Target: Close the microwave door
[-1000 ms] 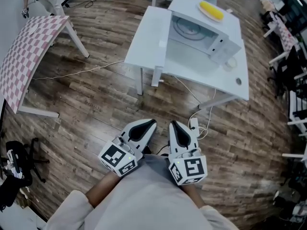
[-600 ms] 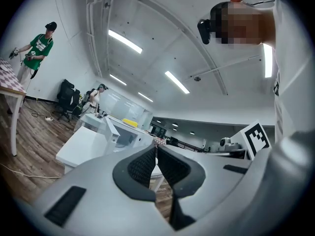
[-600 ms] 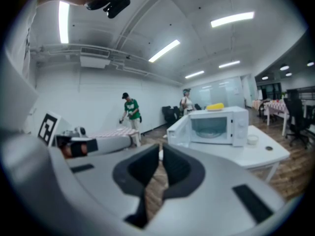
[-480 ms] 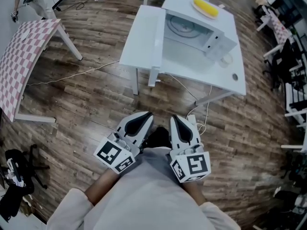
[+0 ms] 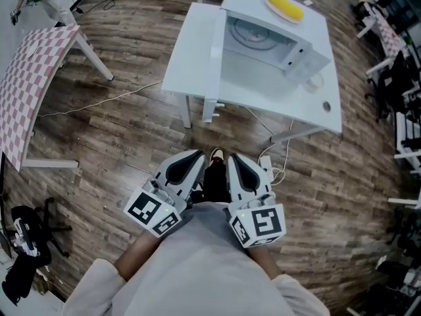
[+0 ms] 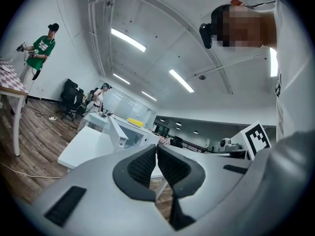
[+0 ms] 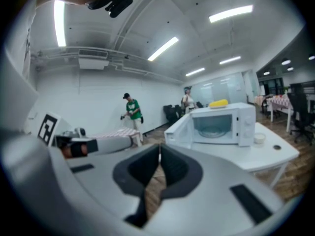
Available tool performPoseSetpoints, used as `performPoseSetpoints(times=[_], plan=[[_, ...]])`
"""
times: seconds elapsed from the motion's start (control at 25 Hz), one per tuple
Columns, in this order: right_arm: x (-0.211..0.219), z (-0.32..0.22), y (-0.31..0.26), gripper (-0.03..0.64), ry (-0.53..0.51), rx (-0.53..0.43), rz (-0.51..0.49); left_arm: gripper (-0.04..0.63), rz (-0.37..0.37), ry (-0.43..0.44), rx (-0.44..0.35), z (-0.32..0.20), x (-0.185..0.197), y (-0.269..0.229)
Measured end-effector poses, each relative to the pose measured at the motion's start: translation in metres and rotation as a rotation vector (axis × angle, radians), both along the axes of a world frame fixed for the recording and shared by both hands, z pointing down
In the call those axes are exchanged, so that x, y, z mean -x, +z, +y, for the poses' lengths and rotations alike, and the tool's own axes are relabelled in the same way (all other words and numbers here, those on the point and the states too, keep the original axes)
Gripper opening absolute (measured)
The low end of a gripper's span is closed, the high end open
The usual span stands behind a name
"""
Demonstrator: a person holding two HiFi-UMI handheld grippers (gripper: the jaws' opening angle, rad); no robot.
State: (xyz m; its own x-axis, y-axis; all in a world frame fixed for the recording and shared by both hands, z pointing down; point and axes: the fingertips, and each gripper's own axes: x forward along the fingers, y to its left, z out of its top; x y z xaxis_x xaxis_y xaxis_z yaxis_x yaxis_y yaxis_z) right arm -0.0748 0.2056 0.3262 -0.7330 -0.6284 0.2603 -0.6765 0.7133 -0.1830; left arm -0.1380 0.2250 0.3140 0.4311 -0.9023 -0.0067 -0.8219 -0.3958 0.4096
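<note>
Ahead, boxy white microwave (image 7: 244, 126), door (image 7: 178, 131) open, L gripper (image 5: 199, 155), R gripper (image 5: 232, 157), ribbed fingers (image 6: 141, 166) together

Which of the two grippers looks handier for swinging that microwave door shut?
Left, probably: the open door swings out on the left gripper's side, though both are shut and far off.

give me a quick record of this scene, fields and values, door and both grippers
microwave: on white table
door: open, swung to the microwave's left
on top of microwave: yellow item
left gripper: jaws together, nothing between them
right gripper: jaws together, nothing between them
gripper position: both close to the person's body, apart from the table
contact with door: none
</note>
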Motion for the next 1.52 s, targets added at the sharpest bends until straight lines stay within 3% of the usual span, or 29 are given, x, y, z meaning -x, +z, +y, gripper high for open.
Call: performPoseSetpoints(times=[0.6,0.92,1.28,1.36,1.48,1.52], plan=[[0.030,-0.073,0.004,0.023,-0.051,0.033,-0.013,0.020,-0.028,-0.030,0.048,-0.061,0.034,0.010],[0.040,-0.120,-0.004,0.023,-0.095,0.024,-0.015,0.020,-0.043,-0.066,0.022,-0.104,0.056,0.000],[0.056,-0.167,-0.012,0.023,-0.224,0.006,-0.044,0.020,-0.062,-0.138,0.017,-0.146,0.072,-0.007],[0.060,-0.171,-0.011,0.023,-0.258,0.003,-0.053,0.020,-0.113,-0.170,0.015,-0.149,0.078,-0.004],[0.068,-0.176,-0.008,0.023,-0.295,0.005,-0.065,0.019,-0.335,-0.232,-0.003,-0.150,0.089,-0.002],[0.070,-0.178,-0.007,0.023,-0.304,0.009,-0.064,0.020,-0.378,-0.227,-0.004,-0.149,0.088,-0.001]])
